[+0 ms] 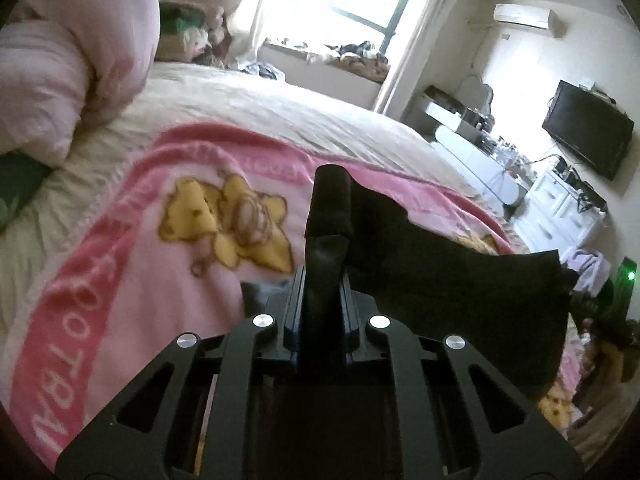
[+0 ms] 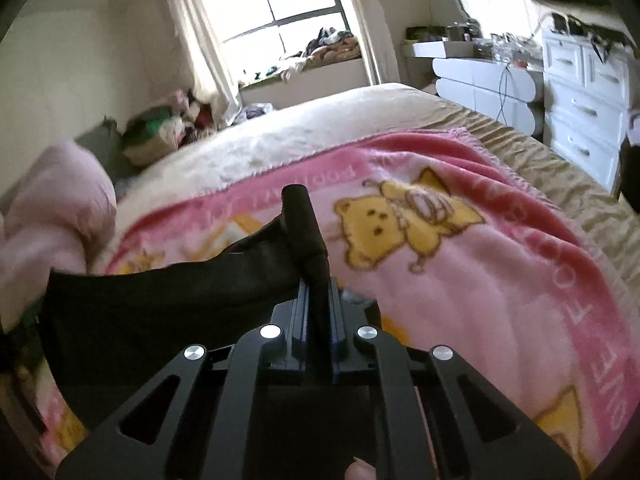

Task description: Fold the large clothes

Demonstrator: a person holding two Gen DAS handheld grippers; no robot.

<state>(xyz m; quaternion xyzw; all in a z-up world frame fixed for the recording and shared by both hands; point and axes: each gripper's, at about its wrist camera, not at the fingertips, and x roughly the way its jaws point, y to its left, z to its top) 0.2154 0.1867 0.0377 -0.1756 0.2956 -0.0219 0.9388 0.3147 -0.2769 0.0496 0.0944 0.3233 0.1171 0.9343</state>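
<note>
A black garment point(image 1: 460, 280) hangs stretched in the air above the bed. My left gripper point(image 1: 330, 184) is shut on one edge of it; the cloth runs from the fingers to the right. In the right wrist view the same black garment point(image 2: 160, 304) runs from my right gripper point(image 2: 298, 208) to the left. That gripper is shut on its other edge. Both grippers hold the cloth above a pink blanket with yellow bears point(image 1: 160, 260), also seen in the right wrist view point(image 2: 460, 280).
The blanket lies on a cream bed cover point(image 1: 280, 108). A pink quilt point(image 1: 72, 60) is bunched at the left. A white dresser point(image 2: 580, 92) and desk stand at the right, a TV point(image 1: 588, 128) on the wall, and a window bench with clothes point(image 2: 320, 56) behind.
</note>
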